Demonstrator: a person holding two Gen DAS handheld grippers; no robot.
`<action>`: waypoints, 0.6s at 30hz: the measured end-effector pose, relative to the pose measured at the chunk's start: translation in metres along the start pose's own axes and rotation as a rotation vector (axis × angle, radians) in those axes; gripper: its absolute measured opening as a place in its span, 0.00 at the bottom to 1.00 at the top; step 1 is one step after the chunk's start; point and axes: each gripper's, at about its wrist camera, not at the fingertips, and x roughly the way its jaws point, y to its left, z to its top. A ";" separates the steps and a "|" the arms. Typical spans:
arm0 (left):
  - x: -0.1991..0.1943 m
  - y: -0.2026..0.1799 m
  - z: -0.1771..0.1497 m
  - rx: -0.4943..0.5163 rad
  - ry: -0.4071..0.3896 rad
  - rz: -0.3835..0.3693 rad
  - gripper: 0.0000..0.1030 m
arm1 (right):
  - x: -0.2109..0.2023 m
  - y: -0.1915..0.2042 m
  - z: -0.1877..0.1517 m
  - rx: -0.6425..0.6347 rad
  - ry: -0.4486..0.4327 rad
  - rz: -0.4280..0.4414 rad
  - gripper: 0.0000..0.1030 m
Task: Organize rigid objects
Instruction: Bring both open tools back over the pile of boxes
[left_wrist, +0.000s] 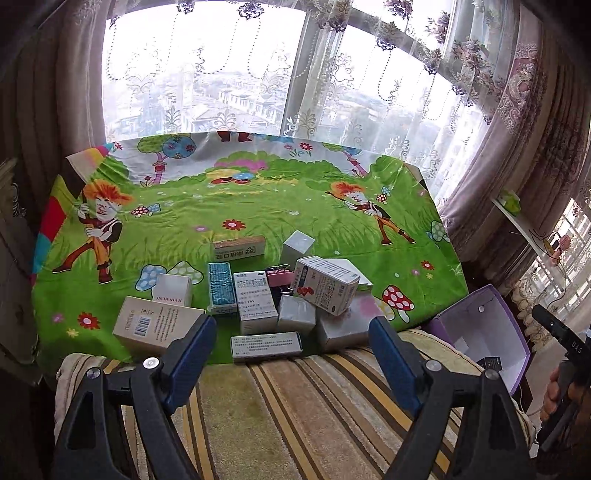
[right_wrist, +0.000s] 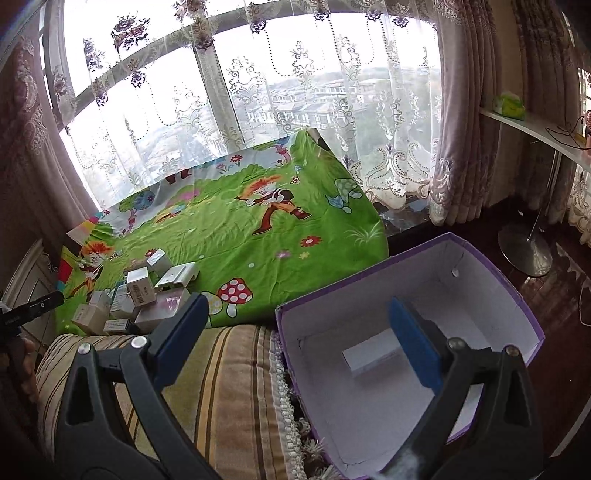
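1. Blue-padded black left tool hangs released, its jaws wide apart over a striped beige cushion, empty.
2. Just past it, a flat white printed carton lies with its long axis left to right, at the near edge of the green cartoon-print cloth.
3. Behind that sits a cluster of about a dozen small cardboard boxes, mostly white or grey, one teal; some stand upright, one leans tilted on top.
4. One pink binder clip sits among them.
5. Right tool is likewise released, above an open purple-walled cardboard box.
6. One white carton lies inside, long axis slanting across its floor.
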 end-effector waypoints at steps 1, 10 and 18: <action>0.001 0.009 -0.003 -0.007 0.009 0.025 0.83 | 0.002 0.003 0.000 -0.007 0.008 0.006 0.96; 0.011 0.054 -0.011 0.031 0.122 0.134 0.87 | 0.021 0.040 0.004 -0.104 0.060 0.042 0.96; 0.042 0.074 -0.006 0.023 0.235 0.154 0.89 | 0.045 0.085 0.006 -0.202 0.103 0.094 0.96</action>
